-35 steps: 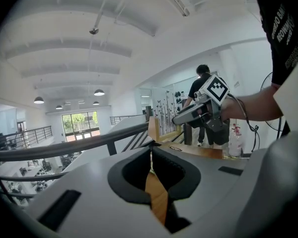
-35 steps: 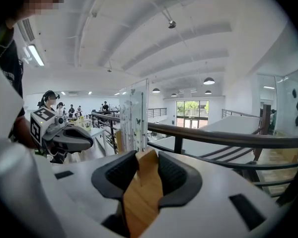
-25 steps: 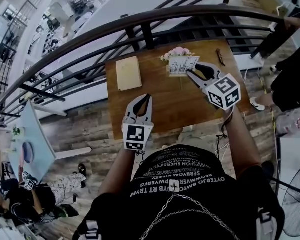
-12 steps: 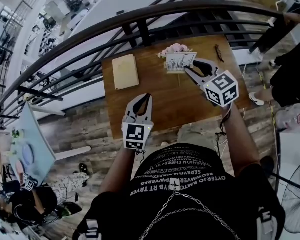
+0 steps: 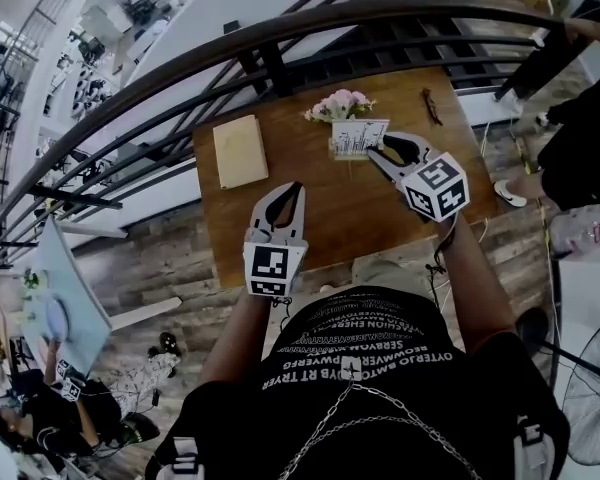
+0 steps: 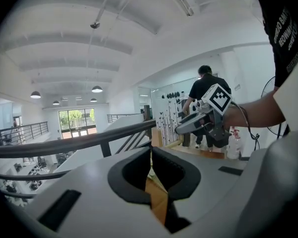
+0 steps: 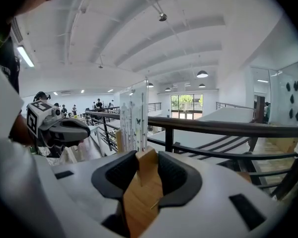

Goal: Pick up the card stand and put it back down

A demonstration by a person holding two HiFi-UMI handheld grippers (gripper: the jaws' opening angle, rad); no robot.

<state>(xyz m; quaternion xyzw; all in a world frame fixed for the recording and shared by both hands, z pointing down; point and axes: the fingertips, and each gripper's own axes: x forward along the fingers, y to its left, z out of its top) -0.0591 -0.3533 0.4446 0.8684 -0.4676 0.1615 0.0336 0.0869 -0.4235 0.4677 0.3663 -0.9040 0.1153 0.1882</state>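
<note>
The card stand (image 5: 359,136) is a white printed card upright in a small wooden block, near the table's far edge beside pink flowers (image 5: 337,104). My right gripper (image 5: 372,151) is shut on that block. In the right gripper view the wooden block (image 7: 144,177) fills the space between the jaws of the right gripper (image 7: 147,155), with the card (image 7: 134,120) rising above it. Whether the block touches the table is hidden. My left gripper (image 5: 292,188) hovers over the table's near part, shut and holding nothing, and in its own view the left gripper (image 6: 151,150) shows tips that meet.
The brown wooden table (image 5: 330,218) also carries a beige book (image 5: 239,151) at the left and a small dark object (image 5: 431,107) at the far right. A dark railing (image 5: 280,38) runs just behind the table. A person (image 5: 580,118) stands at the right.
My right gripper with the card stand has shifted slightly away from the flowers, towards me. The left gripper has stayed about where it was.
</note>
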